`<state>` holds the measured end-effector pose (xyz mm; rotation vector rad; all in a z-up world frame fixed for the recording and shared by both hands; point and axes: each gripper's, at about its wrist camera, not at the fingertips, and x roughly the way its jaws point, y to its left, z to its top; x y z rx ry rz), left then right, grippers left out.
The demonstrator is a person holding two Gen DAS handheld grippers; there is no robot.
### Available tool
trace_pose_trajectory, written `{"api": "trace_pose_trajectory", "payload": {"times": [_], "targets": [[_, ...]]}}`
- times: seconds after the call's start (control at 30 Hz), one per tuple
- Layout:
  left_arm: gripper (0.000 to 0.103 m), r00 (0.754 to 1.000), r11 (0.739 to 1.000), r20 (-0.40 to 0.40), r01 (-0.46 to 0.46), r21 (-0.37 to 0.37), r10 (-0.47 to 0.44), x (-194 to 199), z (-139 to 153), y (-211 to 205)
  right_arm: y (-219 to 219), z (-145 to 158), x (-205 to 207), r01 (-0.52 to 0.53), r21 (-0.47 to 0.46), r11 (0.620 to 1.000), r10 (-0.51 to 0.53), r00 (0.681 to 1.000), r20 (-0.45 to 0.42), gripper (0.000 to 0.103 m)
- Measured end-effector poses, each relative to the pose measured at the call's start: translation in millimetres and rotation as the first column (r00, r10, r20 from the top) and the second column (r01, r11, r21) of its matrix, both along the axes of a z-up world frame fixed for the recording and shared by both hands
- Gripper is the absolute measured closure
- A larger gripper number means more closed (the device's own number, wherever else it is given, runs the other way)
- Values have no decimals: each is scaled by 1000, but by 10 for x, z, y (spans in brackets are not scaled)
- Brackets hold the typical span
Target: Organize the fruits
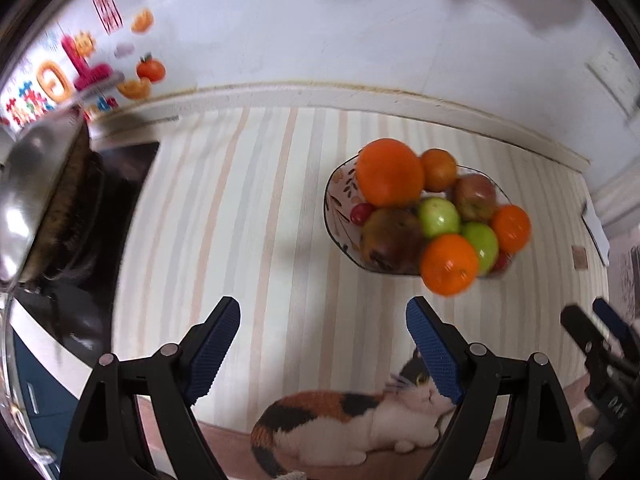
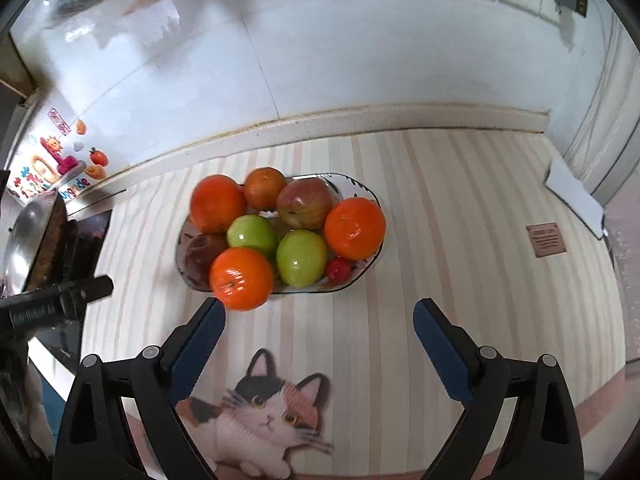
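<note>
Fruit plate [image 2: 362, 190] piled with oranges, apples, wall stickers' [image 1: 68, 68] writing unreadable

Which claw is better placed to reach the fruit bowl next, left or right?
Right, probably. The right claw is open and empty, with the fruit bowl nearly straight ahead of it. The left claw is also open and empty, but the bowl sits off to its right.

Striped mat [image 2: 460, 200] covers the counter; fruit plate [image 2: 362, 188] rests on it.
</note>
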<state>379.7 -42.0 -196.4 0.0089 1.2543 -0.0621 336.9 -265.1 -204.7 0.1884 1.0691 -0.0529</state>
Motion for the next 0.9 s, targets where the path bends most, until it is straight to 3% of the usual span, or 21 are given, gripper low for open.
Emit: {"api": "trace_pose_trajectory", "payload": {"times": [0.37, 0.9], "targets": [[18, 992, 1000, 120, 28, 4, -28, -638, 561, -50, 178, 746, -613, 22, -57, 998, -17, 996, 87, 5], [18, 966, 998, 253, 62, -21, -55, -1219, 1180, 102, 508, 1508, -1389, 38, -78, 996, -20, 977, 212, 5]]}}
